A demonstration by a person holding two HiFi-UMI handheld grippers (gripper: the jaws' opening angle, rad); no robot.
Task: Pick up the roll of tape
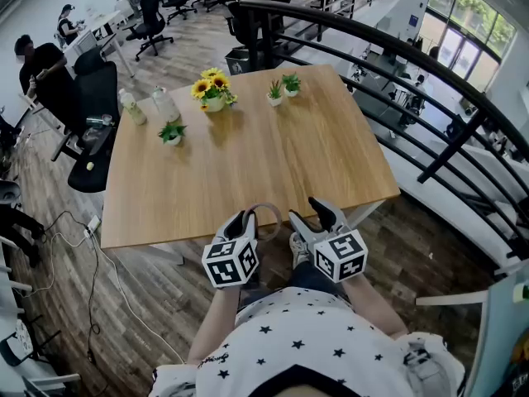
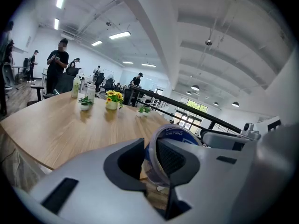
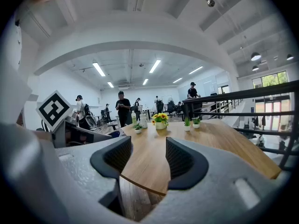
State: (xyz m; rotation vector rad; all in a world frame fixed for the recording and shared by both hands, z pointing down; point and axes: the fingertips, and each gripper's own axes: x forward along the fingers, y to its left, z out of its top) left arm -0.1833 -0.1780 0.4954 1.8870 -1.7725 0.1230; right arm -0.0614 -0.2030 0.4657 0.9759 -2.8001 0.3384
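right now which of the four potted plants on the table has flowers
The pot of yellow sunflowers near the far edge of the table. The three small green plants around it bear only leaves.

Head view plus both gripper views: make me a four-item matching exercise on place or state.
1 clear roll of tape with blue core
2 right gripper
3 yellow sunflowers in white pot
4 two pale bottles

A jaws apart, nothing between
B middle of light wooden table's far edge
C clamped in left gripper
D table's far left corner

Pairs: 1-C, 2-A, 3-B, 4-D
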